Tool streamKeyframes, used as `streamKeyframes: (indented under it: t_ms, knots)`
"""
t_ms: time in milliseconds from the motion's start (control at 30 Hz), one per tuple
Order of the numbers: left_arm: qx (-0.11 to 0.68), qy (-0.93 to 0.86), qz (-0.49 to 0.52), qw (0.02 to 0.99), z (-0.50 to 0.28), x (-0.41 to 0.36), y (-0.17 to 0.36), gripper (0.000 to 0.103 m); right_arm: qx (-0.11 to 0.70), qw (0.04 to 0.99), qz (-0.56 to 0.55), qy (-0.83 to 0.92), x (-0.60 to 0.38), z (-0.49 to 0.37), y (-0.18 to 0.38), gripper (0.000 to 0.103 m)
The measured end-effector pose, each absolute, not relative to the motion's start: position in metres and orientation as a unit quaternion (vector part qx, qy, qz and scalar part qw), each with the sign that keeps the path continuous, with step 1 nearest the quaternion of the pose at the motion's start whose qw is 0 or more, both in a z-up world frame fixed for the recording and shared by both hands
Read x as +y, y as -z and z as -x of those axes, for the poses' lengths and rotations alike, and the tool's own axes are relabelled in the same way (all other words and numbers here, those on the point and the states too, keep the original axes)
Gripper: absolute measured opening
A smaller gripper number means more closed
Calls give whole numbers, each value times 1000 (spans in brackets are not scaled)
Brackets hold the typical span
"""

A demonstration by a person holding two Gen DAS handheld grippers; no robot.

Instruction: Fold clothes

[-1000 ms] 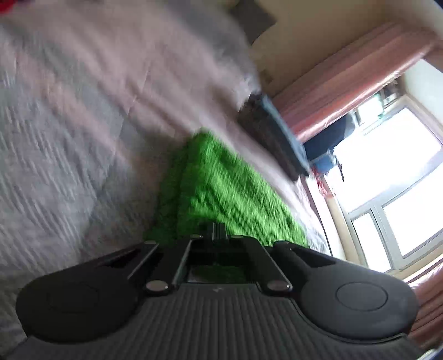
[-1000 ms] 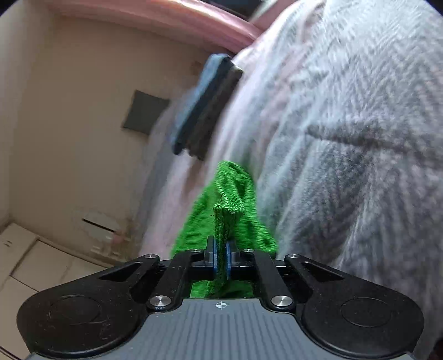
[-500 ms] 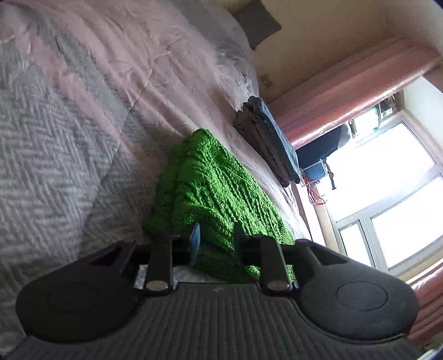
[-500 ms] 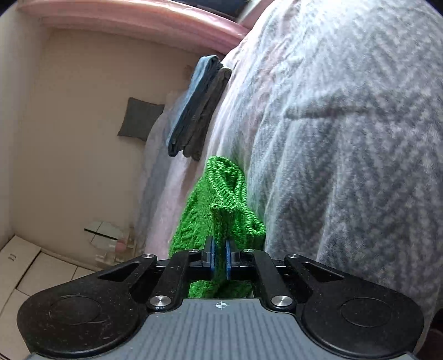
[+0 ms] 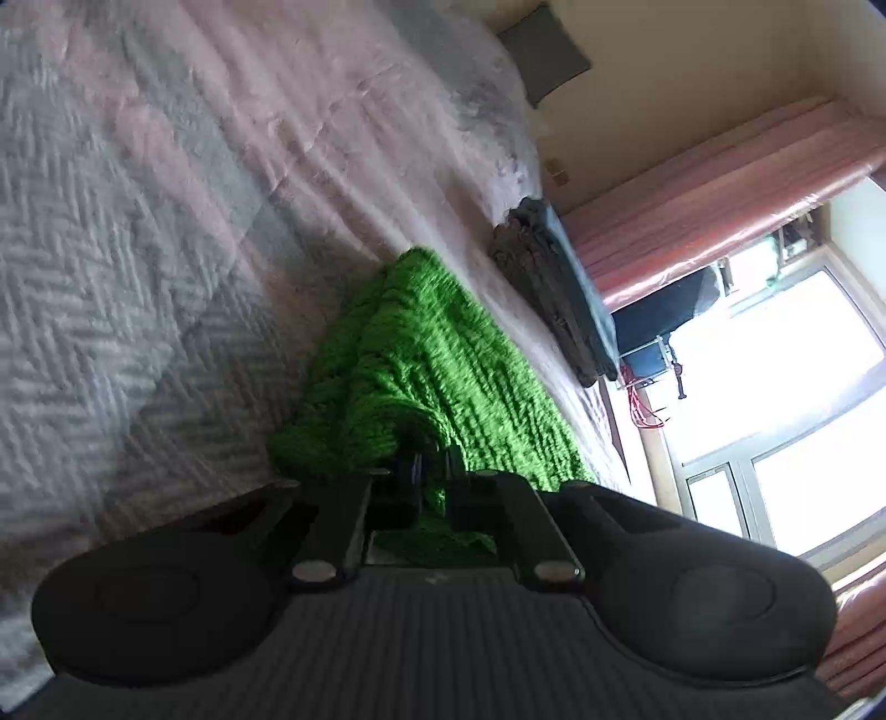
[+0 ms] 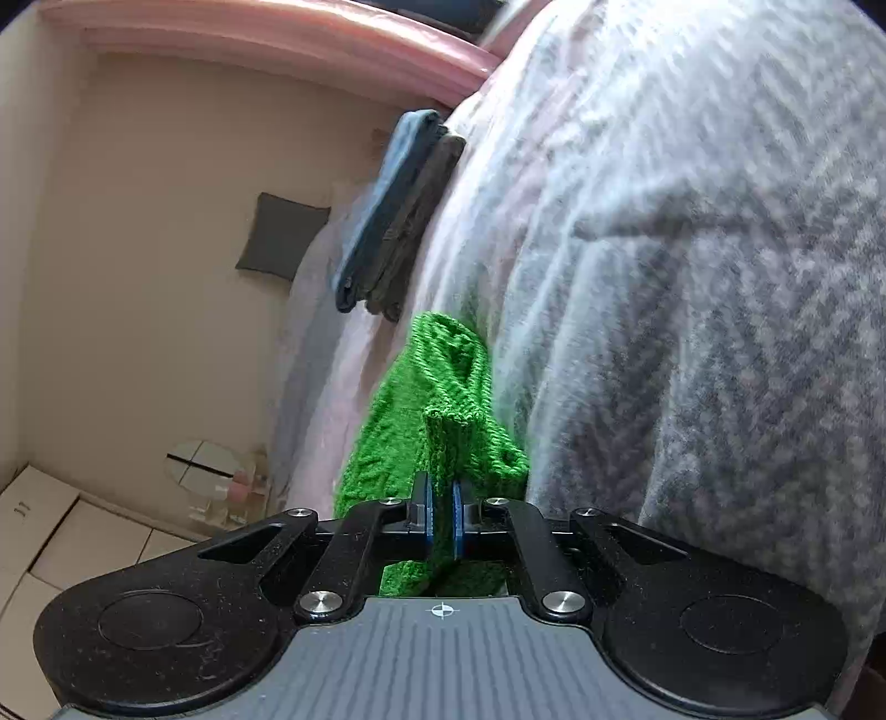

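A bright green knitted garment (image 5: pixel 432 354) lies partly folded on the grey and pink bed cover (image 5: pixel 166 221). My left gripper (image 5: pixel 433 476) is at its near edge, with the fingers drawn close and green knit pinched between them. In the right wrist view the same green garment (image 6: pixel 437 387) rises in a ridge from the bed cover (image 6: pixel 692 277). My right gripper (image 6: pixel 441 515) is shut on a fold of it between the blue pads.
A stack of folded dark clothes (image 5: pixel 559 293) lies beyond the green garment near the bed's edge, seen as the dark stack (image 6: pixel 393 216) in the right view. A grey pillow (image 5: pixel 545 52) sits at the head. Pink curtains (image 5: pixel 720 194) and a bright window (image 5: pixel 775 387) stand beside the bed.
My left gripper, open half a second ago, has shut on the near edge of the green garment. The right gripper has kept its hold and shifted slightly.
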State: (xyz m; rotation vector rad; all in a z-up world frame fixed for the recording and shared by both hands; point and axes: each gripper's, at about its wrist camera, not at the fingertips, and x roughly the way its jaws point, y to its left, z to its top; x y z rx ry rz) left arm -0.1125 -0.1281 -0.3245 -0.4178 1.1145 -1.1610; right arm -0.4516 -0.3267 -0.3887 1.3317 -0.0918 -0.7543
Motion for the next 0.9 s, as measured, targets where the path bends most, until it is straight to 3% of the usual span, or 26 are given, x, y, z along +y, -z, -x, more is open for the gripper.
streamKeyframes:
  t_ms: [200, 400, 500, 567, 633, 900]
  knots:
    - [402, 556, 110, 719, 130, -117, 300, 3, -22, 729, -589, 348, -322, 450, 392, 4]
    - [417, 549, 63, 722, 135, -114, 321, 6, 3, 740, -572, 353, -318, 446, 392, 5]
    - [451, 554, 99, 693, 125, -102, 314, 6, 3, 742, -574, 346, -316, 448, 392, 5]
    - [458, 558, 133, 679, 114, -90, 307, 14, 2, 742, -576, 344, -315, 450, 393, 5]
    - [459, 549, 148, 683, 104, -84, 302, 28, 1, 741, -575, 346, -314, 450, 392, 5]
    - [545, 508, 199, 637, 77, -103, 322, 33, -4, 736, -583, 343, -317, 451, 392, 5]
